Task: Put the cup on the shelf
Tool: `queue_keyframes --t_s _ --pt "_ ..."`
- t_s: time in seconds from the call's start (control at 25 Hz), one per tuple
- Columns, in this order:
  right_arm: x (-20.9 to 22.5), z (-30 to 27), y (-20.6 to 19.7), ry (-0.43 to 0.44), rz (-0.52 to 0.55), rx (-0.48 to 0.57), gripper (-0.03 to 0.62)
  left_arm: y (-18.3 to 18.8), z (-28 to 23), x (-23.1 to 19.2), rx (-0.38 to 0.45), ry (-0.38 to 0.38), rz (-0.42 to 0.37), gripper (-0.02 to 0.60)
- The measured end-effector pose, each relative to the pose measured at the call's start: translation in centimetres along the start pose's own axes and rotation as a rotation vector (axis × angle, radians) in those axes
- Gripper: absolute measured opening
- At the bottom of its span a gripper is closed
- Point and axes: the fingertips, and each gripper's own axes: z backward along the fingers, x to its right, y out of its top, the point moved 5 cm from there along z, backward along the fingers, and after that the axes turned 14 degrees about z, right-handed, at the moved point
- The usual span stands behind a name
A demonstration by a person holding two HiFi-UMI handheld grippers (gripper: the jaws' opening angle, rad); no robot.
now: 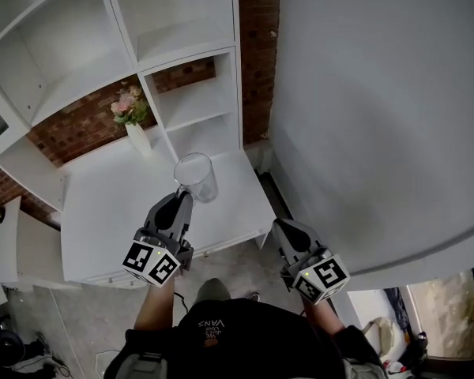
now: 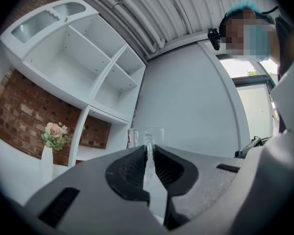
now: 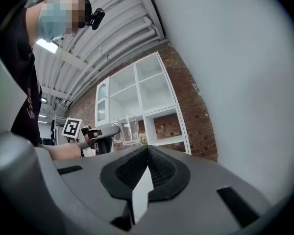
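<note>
Left gripper (image 1: 181, 198): jaws clamped on cup (image 1: 196, 177), handle side. Cup upright, in air above worktop (image 1: 110, 212), just ahead of jaws. Shelf (image 1: 191, 121) opening lies straight beyond cup. Right gripper (image 1: 280, 226): jaws closed, empty, farther from shelf.

The shelf (image 1: 182, 54) rises behind the desk (image 1: 110, 212). A vase (image 1: 138, 140) stands at the desk's back, left of the shelf's lower compartments. The cup (image 1: 196, 178) hangs over the desk, right of the vase, between the left gripper's (image 1: 182, 196) fingers. The right gripper (image 1: 283, 226) is further right, beyond the desk's edge, beside a wall (image 1: 379, 117).
</note>
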Motion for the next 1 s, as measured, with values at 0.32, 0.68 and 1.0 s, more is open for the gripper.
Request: queue_keyframes --t_s 0.32,0.68,1.0 --pt "1.7 -2.3 -0.5 -0.009 0.025 0.002 0.0 3.0 -4.1 -2.4 0.03 -0.001 -0.035 0.029" --pt "3.5 -7.1 0.3 -0.001 0.046 0.011 0.0 8.2 -9.3 -5.1 0.043 -0.04 -0.119 0.029" --pt "3.7 -12.5 0.7 0.066 0.055 0.015 0.0 15.0 -12.6 -8.0 0.094 -0.044 -0.169 0.029"
